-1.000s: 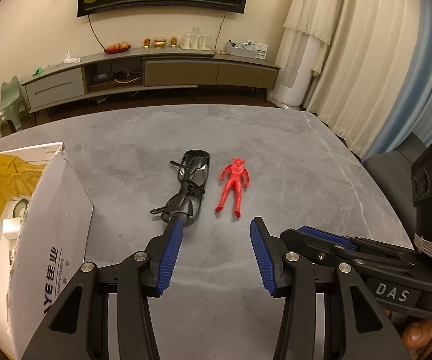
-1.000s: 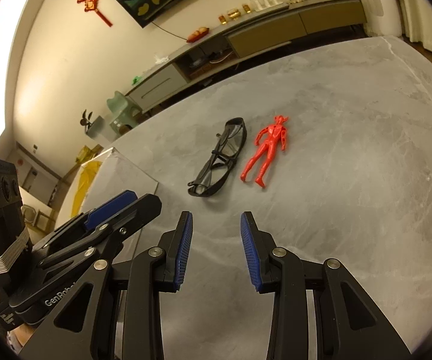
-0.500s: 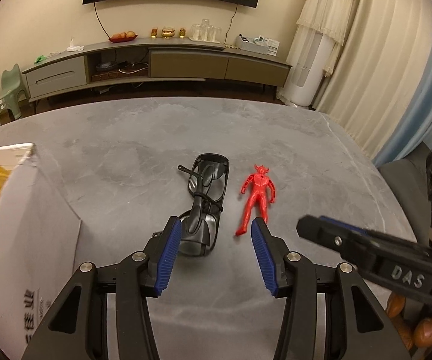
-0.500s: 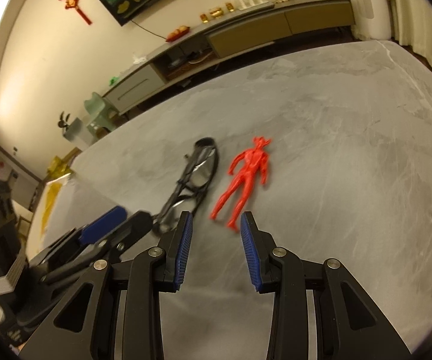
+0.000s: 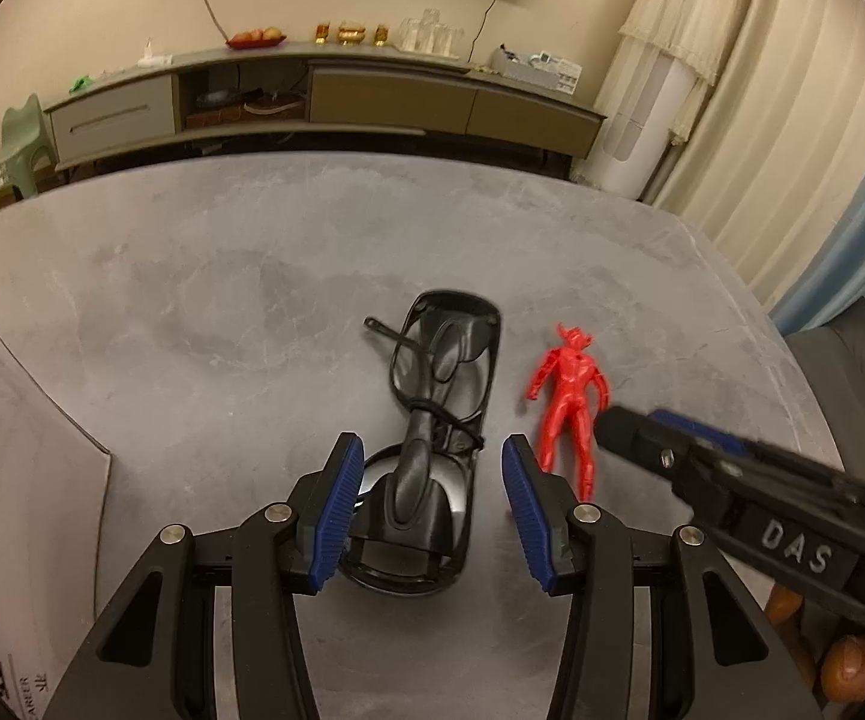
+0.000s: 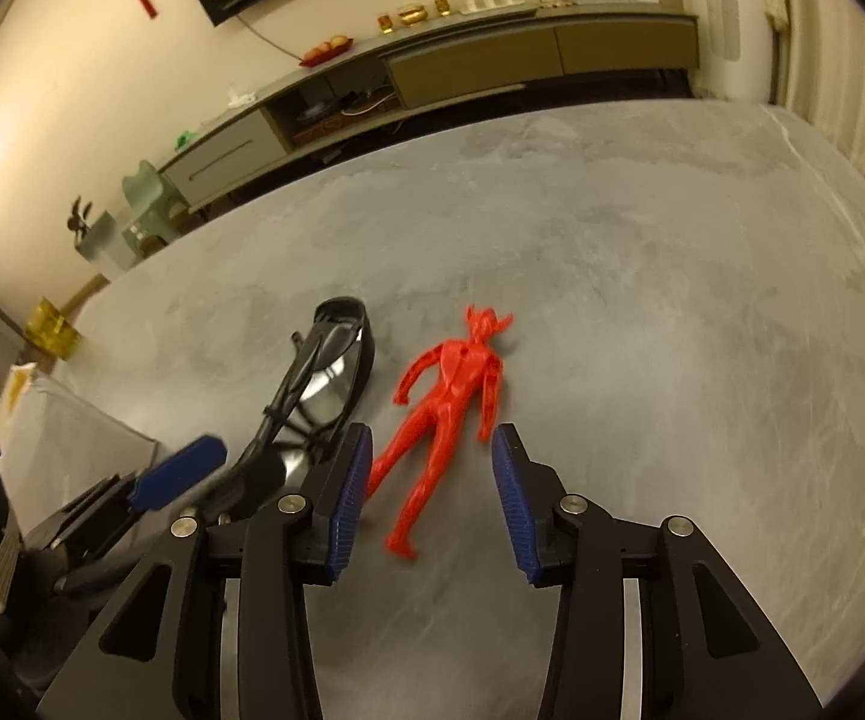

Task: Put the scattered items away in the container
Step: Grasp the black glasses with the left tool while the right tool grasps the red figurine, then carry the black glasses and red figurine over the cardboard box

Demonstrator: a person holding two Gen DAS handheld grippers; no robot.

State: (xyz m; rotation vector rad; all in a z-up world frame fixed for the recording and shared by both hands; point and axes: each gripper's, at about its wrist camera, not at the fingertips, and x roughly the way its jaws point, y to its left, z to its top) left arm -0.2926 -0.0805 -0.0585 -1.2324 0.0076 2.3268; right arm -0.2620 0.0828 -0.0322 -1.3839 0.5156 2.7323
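Note:
Black folded glasses (image 5: 432, 420) lie on the grey marble table (image 5: 192, 312); their near end sits between the blue pads of my open left gripper (image 5: 432, 480). A red toy figure (image 5: 570, 396) lies just right of them. In the right wrist view the figure (image 6: 450, 402) has its legs between the fingers of my open right gripper (image 6: 429, 480), and the glasses (image 6: 318, 384) lie to its left. The white cardboard box (image 5: 6, 480) stands at the left edge.
The right gripper's body (image 5: 732, 492) reaches in beside the figure, a hand (image 5: 846, 660) behind it. A low cabinet (image 5: 324, 96) stands beyond the table's far edge, curtains (image 5: 762, 120) to the right. Bare tabletop (image 6: 702, 330) stretches right of the figure.
Both grippers moved forward and down. The left one now straddles the near end of the glasses; the right one has opened wider and straddles the figure's legs.

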